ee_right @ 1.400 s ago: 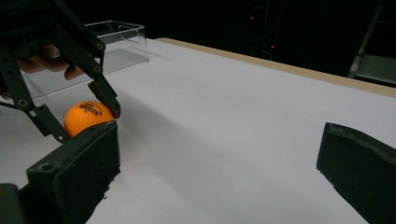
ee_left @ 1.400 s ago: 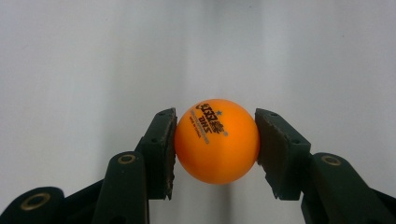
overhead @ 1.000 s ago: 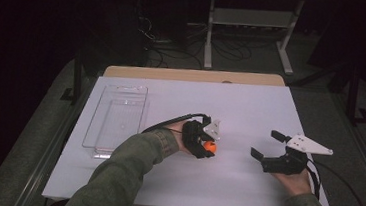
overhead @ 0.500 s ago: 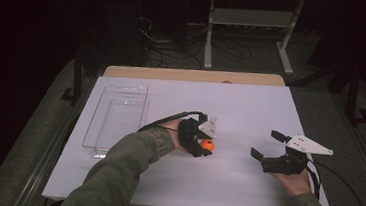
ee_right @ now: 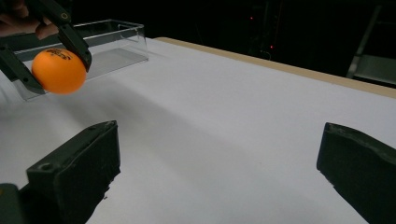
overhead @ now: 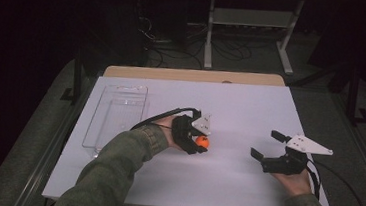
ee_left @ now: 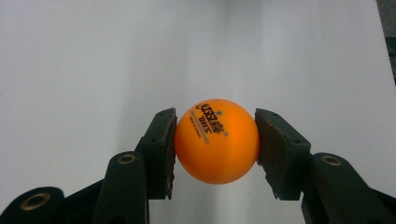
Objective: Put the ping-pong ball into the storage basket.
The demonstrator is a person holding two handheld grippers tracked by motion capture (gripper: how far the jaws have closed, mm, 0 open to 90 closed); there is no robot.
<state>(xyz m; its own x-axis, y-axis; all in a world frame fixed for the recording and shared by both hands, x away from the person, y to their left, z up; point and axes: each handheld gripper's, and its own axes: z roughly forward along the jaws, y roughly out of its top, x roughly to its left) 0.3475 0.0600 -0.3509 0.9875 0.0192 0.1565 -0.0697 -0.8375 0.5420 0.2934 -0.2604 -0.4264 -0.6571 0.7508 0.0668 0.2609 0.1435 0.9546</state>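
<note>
Open white table surface lies ahead of and between the left gripper and the right gripper. Sole obstacle: clear plastic tray, standing left of the left gripper, apart from it.

Dark room; white metal rack, seemingly cables on floor.

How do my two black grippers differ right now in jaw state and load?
The left black gripper is shut on the printed orange ping-pong ball; the right black gripper stands wide open with nothing between its jaws. The left sits mid-table, nearer the clear plastic tray; the right sits toward the table's right edge. Both have black jaws.
</note>
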